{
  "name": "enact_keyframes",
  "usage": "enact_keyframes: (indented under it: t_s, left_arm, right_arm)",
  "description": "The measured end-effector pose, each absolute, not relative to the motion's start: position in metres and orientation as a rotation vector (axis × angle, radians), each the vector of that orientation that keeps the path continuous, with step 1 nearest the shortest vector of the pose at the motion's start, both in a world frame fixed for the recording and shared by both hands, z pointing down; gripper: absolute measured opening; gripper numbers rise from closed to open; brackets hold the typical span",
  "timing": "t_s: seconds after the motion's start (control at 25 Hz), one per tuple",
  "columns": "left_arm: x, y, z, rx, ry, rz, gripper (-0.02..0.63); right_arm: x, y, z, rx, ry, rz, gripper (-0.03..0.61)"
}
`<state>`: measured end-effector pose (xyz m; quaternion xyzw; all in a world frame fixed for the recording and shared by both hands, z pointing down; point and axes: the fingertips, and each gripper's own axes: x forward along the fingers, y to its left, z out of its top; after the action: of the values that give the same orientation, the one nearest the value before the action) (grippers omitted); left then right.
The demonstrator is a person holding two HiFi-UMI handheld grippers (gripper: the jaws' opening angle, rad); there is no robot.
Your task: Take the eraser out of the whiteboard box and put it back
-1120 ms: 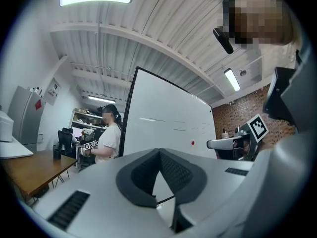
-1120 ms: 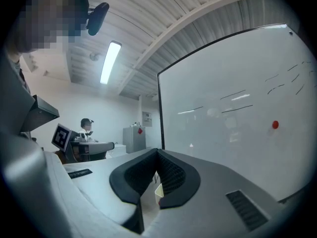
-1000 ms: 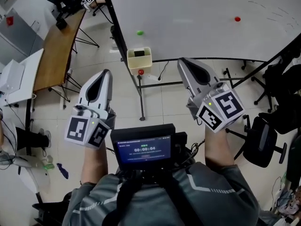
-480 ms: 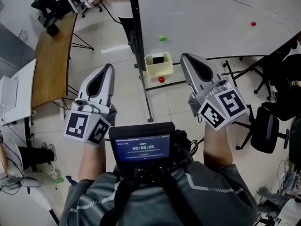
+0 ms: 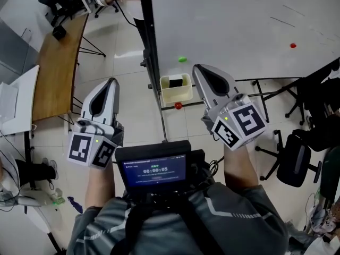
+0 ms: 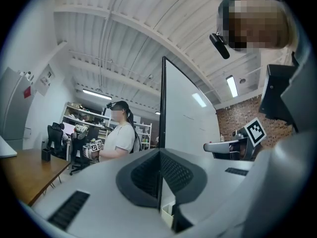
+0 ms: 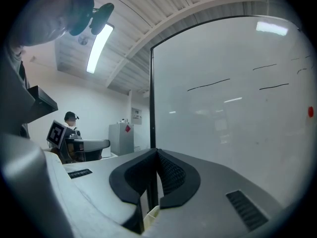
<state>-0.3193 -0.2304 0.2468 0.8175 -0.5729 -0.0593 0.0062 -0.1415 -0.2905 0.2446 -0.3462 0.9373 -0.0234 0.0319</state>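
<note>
The cream whiteboard box (image 5: 176,93) hangs at the whiteboard's (image 5: 239,31) lower left corner, with the dark eraser (image 5: 174,82) lying inside it. My left gripper (image 5: 109,85) is held left of the box, shut and empty. My right gripper (image 5: 203,72) points at the board just right of the box, also shut with nothing in it. In the left gripper view the left gripper (image 6: 159,155) has its pads together, and a corner of the box (image 6: 167,214) shows below them. The right gripper (image 7: 157,155) looks the same, with the box (image 7: 151,213) edge beneath.
A green magnet (image 5: 182,59) and red magnets (image 5: 178,105) (image 5: 292,45) sit on the board. The board's stand post (image 5: 159,116) runs down between my grippers. A wooden desk (image 5: 56,62) lies to the left and an office chair (image 5: 295,158) to the right. Another person (image 6: 119,135) stands beyond the desk.
Both grippers have travelled together towards the whiteboard. The box now lies between them and closer to the right gripper's tip. Both stayed shut.
</note>
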Motion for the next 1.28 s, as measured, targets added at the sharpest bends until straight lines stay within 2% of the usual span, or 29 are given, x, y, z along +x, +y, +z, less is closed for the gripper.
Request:
enact_keyframes:
  t_s: [0.32,0.72,0.8,0.88,0.92,1.04,1.28]
  left_arm:
    - [-0.307,-0.268,0.271,2.484,-1.874,-0.092,0.034]
    - [-0.347,-0.300,0.270,2.559,-1.802,-0.150,0.032]
    - [-0.357,-0.305,0.276,2.549,-1.794,-0.162,0.034]
    - [-0.363,-0.311,0.289,2.524,-1.775,-0.156,0.032]
    - [-0.364,-0.314,0.297,2.516,-1.763,-0.148,0.032]
    - [-0.361,-0.320,0.317,2.525,-1.715,-0.133,0.032]
    - [-0.357,-0.327,0.367,2.462,-1.675,-0.045,0.032]
  right_arm:
    - [-0.140,-0.326,0.262,-0.935,2.936,-0.103,0.025]
    - [-0.170,-0.341,0.274,-1.174,2.866,-0.122,0.030]
    - [-0.176,-0.344,0.284,-1.215,2.872,-0.128,0.092]
    - [-0.178,-0.347,0.303,-1.280,2.874,-0.169,0.092]
    - [-0.179,-0.350,0.313,-1.314,2.876,-0.194,0.115]
    - [-0.179,-0.359,0.343,-1.402,2.878,-0.255,0.221]
    - [-0.185,-0.372,0.400,-1.499,2.925,-0.353,0.221]
